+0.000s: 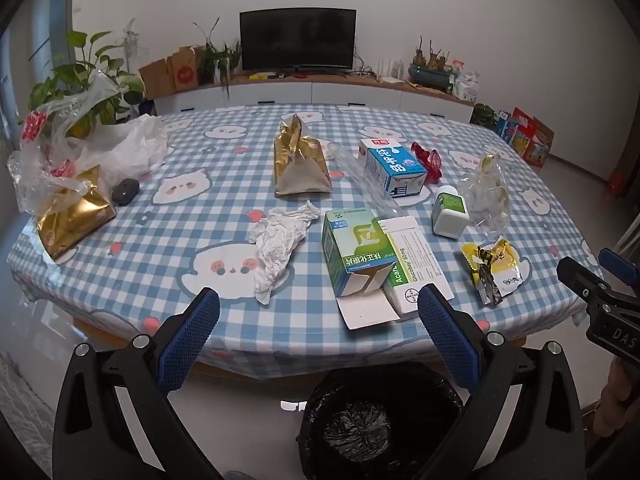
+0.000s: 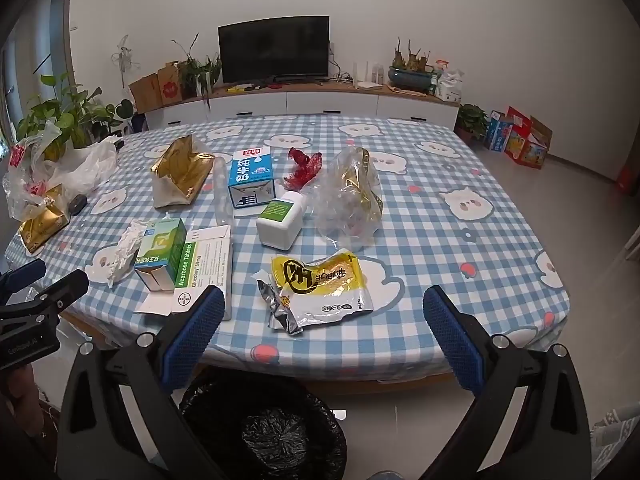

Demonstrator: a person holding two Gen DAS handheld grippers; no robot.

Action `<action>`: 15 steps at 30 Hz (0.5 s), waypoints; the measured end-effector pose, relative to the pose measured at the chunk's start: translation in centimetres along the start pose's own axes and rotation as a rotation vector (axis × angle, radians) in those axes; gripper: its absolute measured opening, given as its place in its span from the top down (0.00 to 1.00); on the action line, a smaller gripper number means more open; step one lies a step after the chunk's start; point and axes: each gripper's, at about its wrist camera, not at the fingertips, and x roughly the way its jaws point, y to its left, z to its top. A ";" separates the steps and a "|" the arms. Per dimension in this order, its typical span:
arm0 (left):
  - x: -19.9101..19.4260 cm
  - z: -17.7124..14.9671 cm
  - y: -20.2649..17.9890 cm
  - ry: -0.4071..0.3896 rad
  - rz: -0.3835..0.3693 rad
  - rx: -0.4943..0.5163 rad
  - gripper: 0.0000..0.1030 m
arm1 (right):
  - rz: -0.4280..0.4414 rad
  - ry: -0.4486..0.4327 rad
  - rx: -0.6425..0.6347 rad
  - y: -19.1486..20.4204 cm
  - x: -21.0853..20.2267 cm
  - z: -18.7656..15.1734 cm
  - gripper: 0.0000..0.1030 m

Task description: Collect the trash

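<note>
Living room, TV (image 1: 298, 38) on a white sideboard behind a table (image 2: 460, 248) in blue checked cloth. Scattered on the cloth: tissue (image 1: 280, 246), green box (image 1: 352, 250) on a white carton (image 1: 416, 268), milk carton (image 2: 251, 178), pill bottle (image 2: 282, 220), yellow wrapper (image 2: 320, 286), gold bags (image 1: 298, 160), clear plastic (image 2: 350, 196). Black-lined bin (image 1: 360, 426) on the floor at the near edge. Left gripper (image 1: 318, 310) and right gripper (image 2: 324, 312) spread wide, empty, short of the trash.

we are in a home living room. we see a television (image 1: 298, 38) on a low white sideboard (image 1: 312, 94), houseplants (image 1: 86, 76), and a checked tablecloth (image 1: 224, 184).
</note>
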 end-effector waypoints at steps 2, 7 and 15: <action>-0.1 0.0 0.0 0.000 0.002 0.001 0.06 | 0.003 0.001 0.000 0.0 -0.1 0.2 0.07; -0.1 0.0 0.1 -0.002 0.001 0.004 0.06 | 0.001 -0.002 0.001 0.1 -0.1 0.2 0.07; -0.6 0.1 -0.1 -0.010 0.018 0.012 0.06 | 0.002 -0.003 0.002 0.0 -0.1 0.1 0.07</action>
